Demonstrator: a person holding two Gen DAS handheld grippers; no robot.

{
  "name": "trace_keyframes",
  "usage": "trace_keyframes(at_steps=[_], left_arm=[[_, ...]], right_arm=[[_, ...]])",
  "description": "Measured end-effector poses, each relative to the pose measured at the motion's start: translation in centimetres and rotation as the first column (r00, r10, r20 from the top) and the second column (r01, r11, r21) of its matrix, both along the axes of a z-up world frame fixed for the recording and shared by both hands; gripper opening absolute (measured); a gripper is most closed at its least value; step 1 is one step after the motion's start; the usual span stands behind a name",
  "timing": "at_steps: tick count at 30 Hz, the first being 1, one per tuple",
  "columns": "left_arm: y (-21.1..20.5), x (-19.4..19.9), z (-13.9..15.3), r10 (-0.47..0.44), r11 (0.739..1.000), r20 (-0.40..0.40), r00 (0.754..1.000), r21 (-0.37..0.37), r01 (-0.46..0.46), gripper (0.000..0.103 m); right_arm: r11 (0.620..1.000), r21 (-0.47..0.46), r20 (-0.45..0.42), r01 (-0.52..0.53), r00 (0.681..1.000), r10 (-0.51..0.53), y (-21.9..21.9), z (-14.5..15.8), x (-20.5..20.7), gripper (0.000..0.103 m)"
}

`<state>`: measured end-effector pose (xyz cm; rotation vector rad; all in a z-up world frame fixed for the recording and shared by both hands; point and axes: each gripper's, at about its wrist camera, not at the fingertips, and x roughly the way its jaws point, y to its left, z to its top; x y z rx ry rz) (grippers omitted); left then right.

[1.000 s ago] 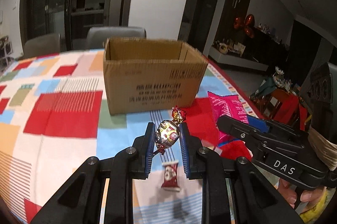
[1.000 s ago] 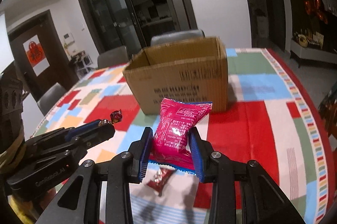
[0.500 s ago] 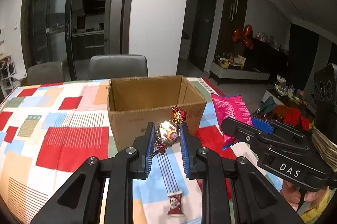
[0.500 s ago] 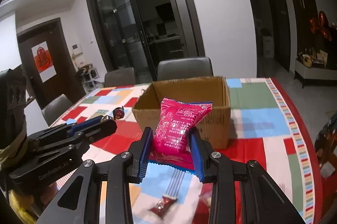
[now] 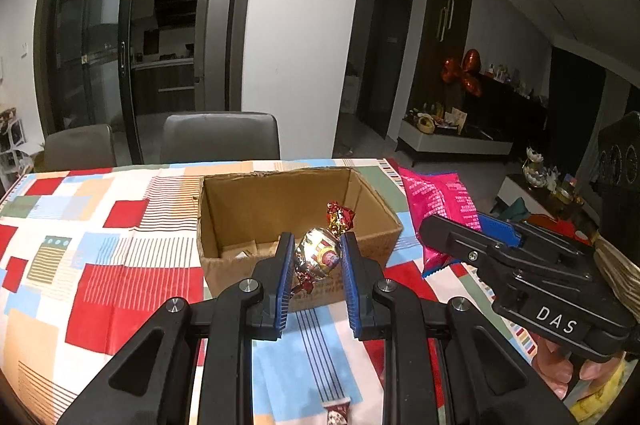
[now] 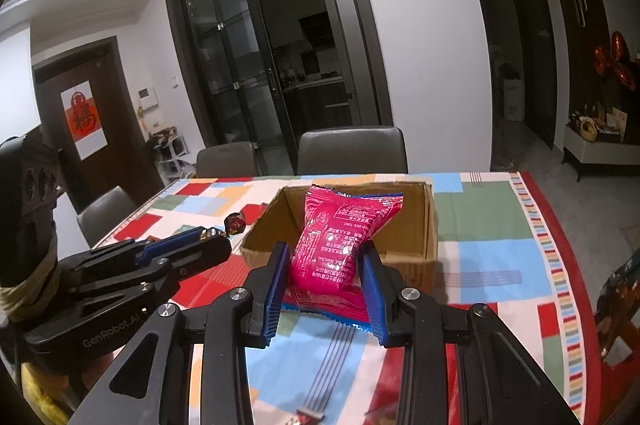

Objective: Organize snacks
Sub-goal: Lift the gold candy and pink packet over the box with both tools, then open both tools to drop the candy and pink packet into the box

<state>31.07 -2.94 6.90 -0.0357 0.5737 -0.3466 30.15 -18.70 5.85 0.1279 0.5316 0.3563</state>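
An open cardboard box (image 5: 240, 201) (image 6: 416, 225) stands on the patchwork tablecloth (image 5: 120, 265). My left gripper (image 5: 316, 253) is shut on a foil-wrapped candy (image 5: 318, 255) with a red twisted end, held in the air before the box's near wall. My right gripper (image 6: 326, 265) is shut on a pink snack packet (image 6: 344, 237), also lifted and level with the box's near rim. In the left wrist view the packet (image 5: 436, 201) shows to the right of the box. A few pale items lie on the box floor.
A small wrapped candy (image 5: 336, 415) lies on the cloth near the front edge, and its top (image 6: 310, 417) shows low in the right wrist view. Grey chairs (image 5: 220, 137) (image 6: 352, 149) stand behind the table. A person's fingers (image 5: 560, 373) hold the right gripper's handle.
Both grippers have risen with their snacks and come nearer the box, so I now look down into its open top. The loose candy on the cloth has slid toward the bottom edge.
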Motion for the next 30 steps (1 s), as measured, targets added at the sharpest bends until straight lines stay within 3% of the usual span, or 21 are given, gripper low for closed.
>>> trace_keyframes(at_steps=[24, 26, 27, 30], left_arm=[[1.1, 10.4, -0.9, 0.065, 0.997, -0.046, 0.997, 0.046, -0.063, 0.024], [1.1, 10.8, -0.9, 0.085, 0.995, -0.042, 0.995, 0.059, -0.083, 0.04], [1.1, 10.8, -0.8, 0.105, 0.993, -0.04, 0.994, 0.063, -0.102, 0.056], [1.2, 10.3, -0.5, 0.124, 0.989, -0.014, 0.992, 0.081, -0.123, 0.06]], right_arm=[[0.997, -0.079, -0.065, 0.016, 0.998, -0.021, 1.3, -1.1, 10.1, 0.037], [0.995, -0.1, -0.061, 0.029, 0.998, -0.035, 1.5, -1.2, 10.2, 0.044], [0.993, -0.113, -0.062, 0.04, 0.997, -0.047, 1.5, -1.2, 10.4, 0.049], [0.992, -0.105, -0.06, 0.064, 0.996, -0.07, 1.0, -1.2, 10.2, 0.054]])
